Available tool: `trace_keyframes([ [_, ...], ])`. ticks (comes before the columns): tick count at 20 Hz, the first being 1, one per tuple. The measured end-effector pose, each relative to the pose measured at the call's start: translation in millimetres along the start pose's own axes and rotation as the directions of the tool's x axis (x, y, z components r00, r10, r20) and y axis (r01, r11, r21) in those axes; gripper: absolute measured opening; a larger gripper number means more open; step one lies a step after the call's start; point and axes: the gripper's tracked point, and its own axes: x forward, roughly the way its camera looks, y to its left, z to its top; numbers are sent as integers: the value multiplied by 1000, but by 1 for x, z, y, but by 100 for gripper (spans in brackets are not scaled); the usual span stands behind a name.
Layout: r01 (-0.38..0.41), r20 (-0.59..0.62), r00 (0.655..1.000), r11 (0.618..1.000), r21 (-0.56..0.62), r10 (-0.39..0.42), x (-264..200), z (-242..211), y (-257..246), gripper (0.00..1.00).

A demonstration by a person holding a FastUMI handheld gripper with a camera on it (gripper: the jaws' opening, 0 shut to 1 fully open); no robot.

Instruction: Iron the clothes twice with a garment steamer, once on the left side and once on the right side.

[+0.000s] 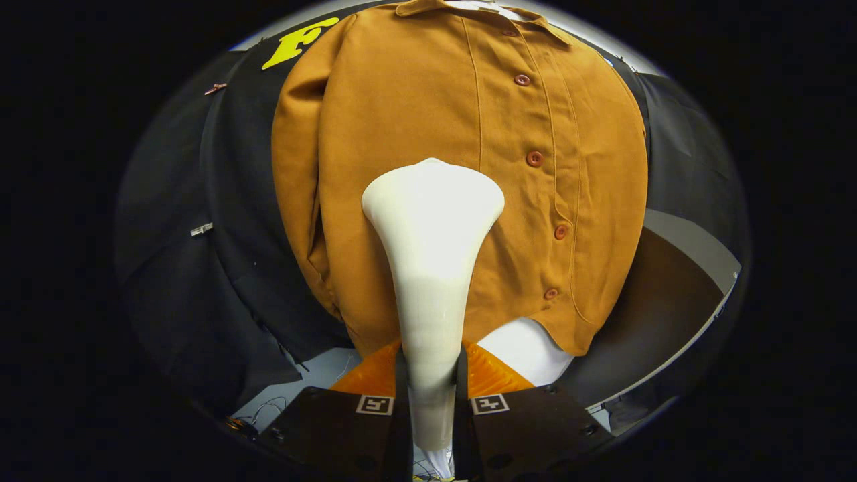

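So the garment steamer (432, 268) points straight ahead, away from the fingers, with its long axis running right along the line of the gripper (432, 375). The narrow handle end sits down between the fingers and the wide flared head is up at the far end, facing the shirt (462, 167). Whether the head actually touches the cloth or just hovers in front of it, I can't tell from this angle.

Going left to right: on the left there's the black booth wall (221, 221) with a couple of small clips (201, 229) pinned to it, then the shirt's left sleeve hanging straight down next to the body. The steamer head sits over the panel left of the button row, roughly mid-height on the shirt. Right of it is the placket with reddish buttons (534, 158) running down, then the other front panel curving off to the right hem.

Looks-wise the steamer is plain glossy off-white, smooth, like a trumpet shape, slim neck widening to a rounded triangular head. The shirt is mustard-brown, collared, buttoned up, pretty flat.

Both fingers are clamped on the steamer's neck, one pressing each side, firm grasp.

Room to move: there's lots of shirt above the head and to the right. The bottom hem is close behind the head, with something white (525, 351) showing beneath it, and a grey floor (696, 248) off to the right.
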Motion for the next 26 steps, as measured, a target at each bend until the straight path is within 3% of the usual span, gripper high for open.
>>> trace_keyframes([
  [8, -3, 21, 1000, 1000, -1, 3, -52, -3, -31, 27],
  [17, -49, 155, 987, 999, 4, 48, -170, 84, -51, 27],
  [26, -4, 230, 973, 999, 52, -8, -241, 141, -88, 27],
])
